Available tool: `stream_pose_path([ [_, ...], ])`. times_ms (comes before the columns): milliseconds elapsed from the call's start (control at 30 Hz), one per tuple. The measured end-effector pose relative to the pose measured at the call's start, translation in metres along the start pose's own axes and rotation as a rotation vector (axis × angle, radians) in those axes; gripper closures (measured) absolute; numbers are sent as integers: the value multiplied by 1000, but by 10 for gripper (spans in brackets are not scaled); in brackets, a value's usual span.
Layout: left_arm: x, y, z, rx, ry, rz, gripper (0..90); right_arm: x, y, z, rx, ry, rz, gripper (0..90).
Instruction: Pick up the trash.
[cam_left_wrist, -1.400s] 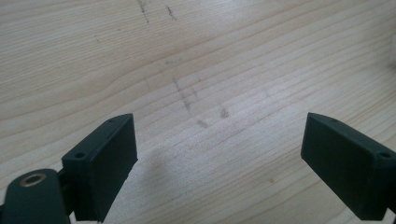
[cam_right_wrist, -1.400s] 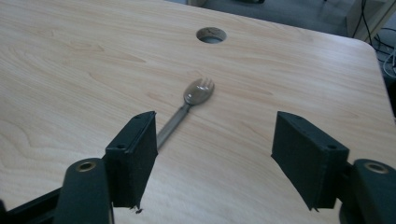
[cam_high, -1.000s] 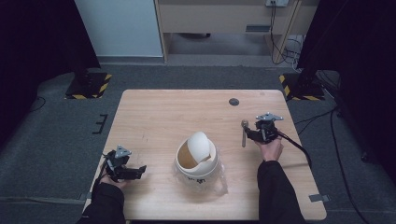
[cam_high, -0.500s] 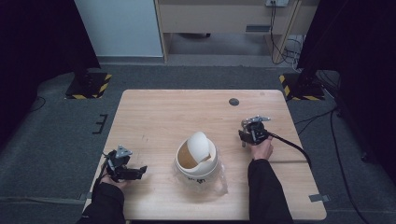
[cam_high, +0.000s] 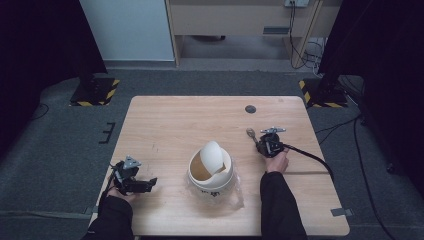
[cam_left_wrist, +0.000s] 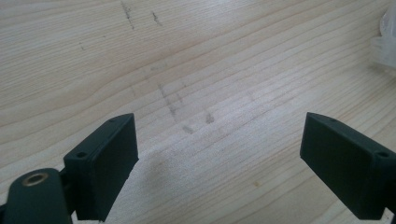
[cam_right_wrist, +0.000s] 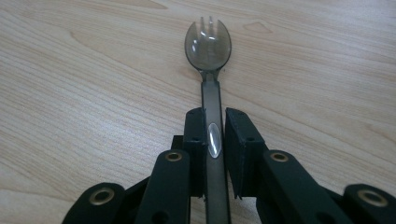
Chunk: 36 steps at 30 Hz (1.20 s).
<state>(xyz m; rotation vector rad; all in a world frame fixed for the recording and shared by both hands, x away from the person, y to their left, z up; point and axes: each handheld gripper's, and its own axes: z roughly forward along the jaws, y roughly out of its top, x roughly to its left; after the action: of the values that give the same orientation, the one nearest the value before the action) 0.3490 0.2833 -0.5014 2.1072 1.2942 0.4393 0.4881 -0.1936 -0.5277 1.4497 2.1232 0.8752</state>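
Spork (cam_right_wrist: 208, 51) sits clamped by its handle between the jaws of my right gripper (cam_right_wrist: 214, 140), low over the table (cam_high: 170, 125) and nearer the bowl (cam_high: 210, 172) than a second ago. My left gripper (cam_left_wrist: 219, 154) hasn't moved, jaws wide, empty.

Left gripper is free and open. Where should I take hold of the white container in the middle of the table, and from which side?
Judging by the pose, take the rounded outer wall of the white container, low down, coming in level from the left gripper's side. The tilted lid leans across the top, so a grip from above looks awkward. The right gripper is shut on the spork.
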Motion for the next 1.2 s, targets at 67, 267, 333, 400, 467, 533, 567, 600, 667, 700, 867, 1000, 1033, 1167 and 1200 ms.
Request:
stream_pose_path([
  [67,0,0,0,3,-1,1,106,0,0,0,0,1,-1,795],
  [267,1,0,0,1,0,-7,106,0,0,-9,-27,42,-26,795],
  [333,1,0,0,-1,1,-16,106,-2,1,-17,-53,61,-31,796],
  [400,1,0,-1,-2,1,-17,106,-5,3,-27,-79,82,-35,796],
  [467,1,0,-1,-2,1,-18,106,-9,5,-40,-110,107,-23,797],
  [533,0,0,-1,-3,2,-16,106,-11,6,-47,-129,119,-18,797],
  [567,0,0,-1,-6,3,-16,106,-16,7,-61,-163,144,2,797],
  [600,0,0,-1,-6,3,-16,106,-16,7,-61,-163,144,2,797],
  [667,0,1,-2,-13,2,-16,106,-24,7,-81,-210,179,33,797],
  [700,0,1,-2,-13,2,-16,106,-26,6,-88,-226,188,35,797],
  [867,0,1,-3,-30,0,-21,107,-29,1,-114,-280,212,24,797],
  [1000,-1,3,-6,-51,-3,-25,108,-29,-7,-142,-365,266,35,797],
  [1033,-1,3,-6,-59,-2,-25,109,-29,-9,-146,-383,278,39,797],
  [1167,-3,4,-9,-81,-4,-20,111,-27,-12,-157,-421,305,48,796],
  [1200,-3,5,-10,-86,-2,-18,112,-25,-10,-160,-436,307,44,796],
])
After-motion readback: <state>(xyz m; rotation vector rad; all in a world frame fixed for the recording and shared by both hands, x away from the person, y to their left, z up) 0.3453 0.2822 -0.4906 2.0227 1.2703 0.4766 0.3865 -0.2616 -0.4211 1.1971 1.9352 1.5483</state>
